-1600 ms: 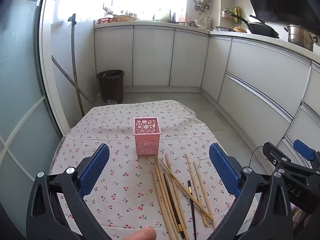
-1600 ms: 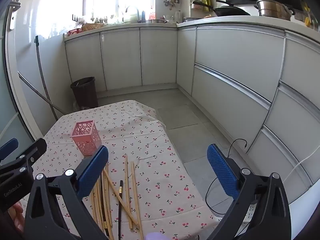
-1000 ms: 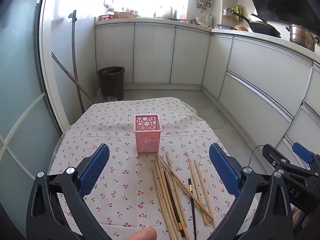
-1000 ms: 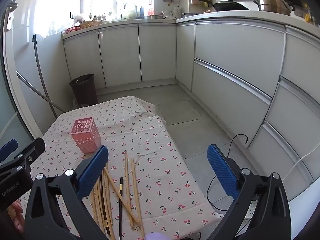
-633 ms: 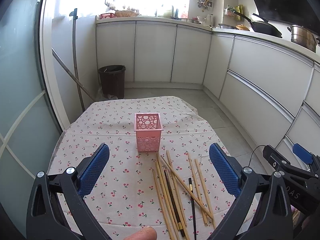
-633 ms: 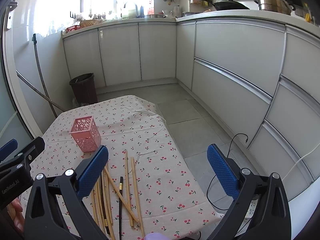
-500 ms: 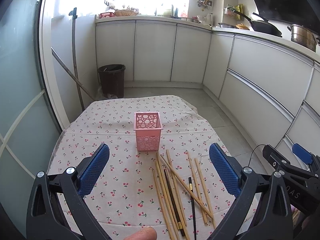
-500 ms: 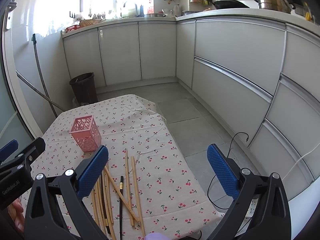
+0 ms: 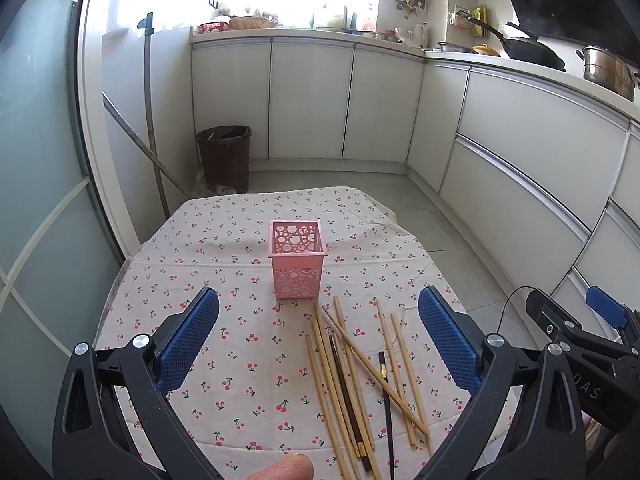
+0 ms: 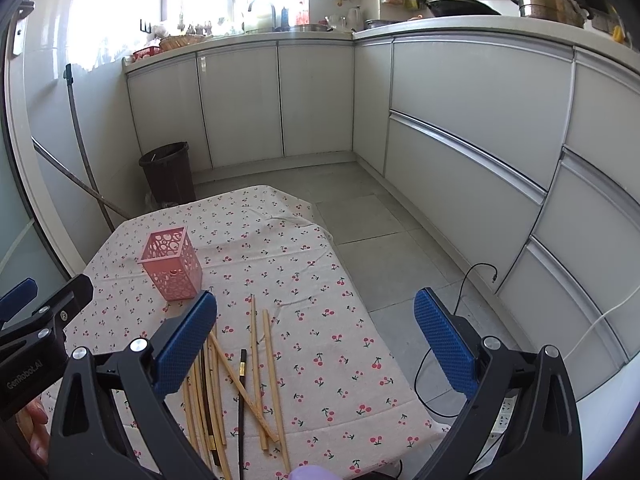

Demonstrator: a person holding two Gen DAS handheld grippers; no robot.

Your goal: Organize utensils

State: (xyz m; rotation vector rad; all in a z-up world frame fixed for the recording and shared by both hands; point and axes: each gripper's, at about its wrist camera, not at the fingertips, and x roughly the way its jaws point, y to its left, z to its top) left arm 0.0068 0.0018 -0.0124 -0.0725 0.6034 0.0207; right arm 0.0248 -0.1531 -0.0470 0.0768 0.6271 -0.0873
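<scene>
Lying loose between the spread left gripper (image 9: 318, 344) and spread right gripper (image 10: 316, 338), chopsticks (image 9: 352, 376) touch neither.

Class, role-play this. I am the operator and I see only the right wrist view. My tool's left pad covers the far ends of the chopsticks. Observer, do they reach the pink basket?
Observer: In the left wrist view the chopsticks stop just short of the pink basket. The nearest tip lies by its base and seems not to touch it.
Operator: How many dark ones are in the pile?
Observer: Two. A dark brown chopstick lies among the light ones, and a black chopstick lies to its right.
Operator: Is the left tool ready?
Observer: The left tool is open, with nothing between its pads, and it faces the basket.
</scene>
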